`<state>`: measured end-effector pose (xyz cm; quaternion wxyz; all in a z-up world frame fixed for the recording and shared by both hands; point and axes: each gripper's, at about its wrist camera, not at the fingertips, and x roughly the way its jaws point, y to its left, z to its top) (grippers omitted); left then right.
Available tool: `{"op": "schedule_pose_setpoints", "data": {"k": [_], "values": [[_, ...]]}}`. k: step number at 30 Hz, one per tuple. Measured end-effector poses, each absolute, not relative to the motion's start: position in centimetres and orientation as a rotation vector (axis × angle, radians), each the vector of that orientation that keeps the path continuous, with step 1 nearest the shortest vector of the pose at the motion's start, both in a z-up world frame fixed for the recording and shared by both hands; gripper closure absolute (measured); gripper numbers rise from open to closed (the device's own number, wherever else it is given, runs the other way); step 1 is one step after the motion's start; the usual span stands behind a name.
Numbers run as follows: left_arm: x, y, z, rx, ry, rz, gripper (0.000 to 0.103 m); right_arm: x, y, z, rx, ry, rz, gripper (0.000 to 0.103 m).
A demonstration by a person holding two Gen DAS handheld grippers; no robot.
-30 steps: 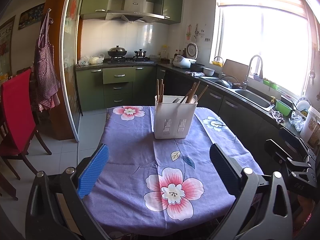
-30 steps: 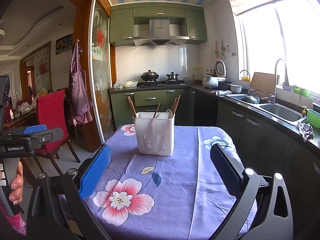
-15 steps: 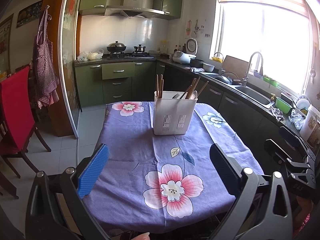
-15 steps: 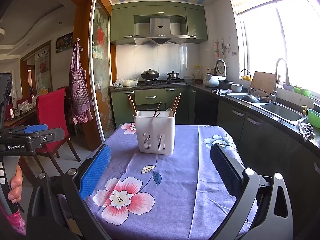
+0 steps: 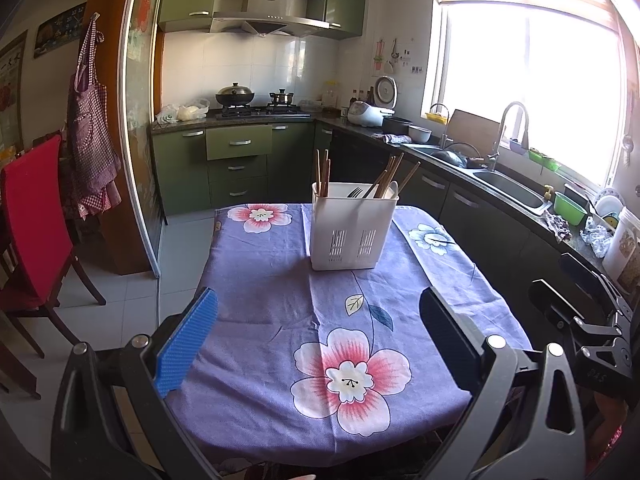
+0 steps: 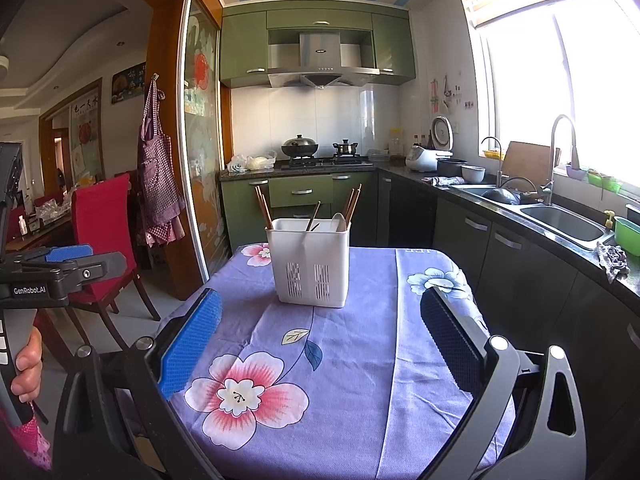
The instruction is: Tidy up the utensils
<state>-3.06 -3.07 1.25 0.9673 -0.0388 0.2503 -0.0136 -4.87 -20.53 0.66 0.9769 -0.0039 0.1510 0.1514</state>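
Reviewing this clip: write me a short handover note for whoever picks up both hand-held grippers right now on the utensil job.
Left hand-held gripper: open, empty, held over the near edge of the table.
Right hand-held gripper: open, empty, also at the near edge.
White utensil holder stands upright at the far middle of the purple floral cloth. Chopsticks sit in its left compartment; more chopsticks, a fork and a spoon are mixed in the right side.
Done: nothing visibly sorted; nothing is gripped.
Left: reach the holder and sort the mixed utensils by type.
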Motion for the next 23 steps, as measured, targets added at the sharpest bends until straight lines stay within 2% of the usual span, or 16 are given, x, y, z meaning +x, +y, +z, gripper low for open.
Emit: {"op": "schedule_pose_setpoints", "data": {"k": [9,23], "values": [[-3.96,-3.05,2.21,-0.049,0.422,-0.024,0.007,-4.72,-20.49,0.63,-0.009,0.309,0.304,0.005],[-3.38,-2.52,2.06,-0.061,0.444,-0.007,0.007,-4.61,-20.21,0.11,-0.011,0.313,0.300,0.005]]}}
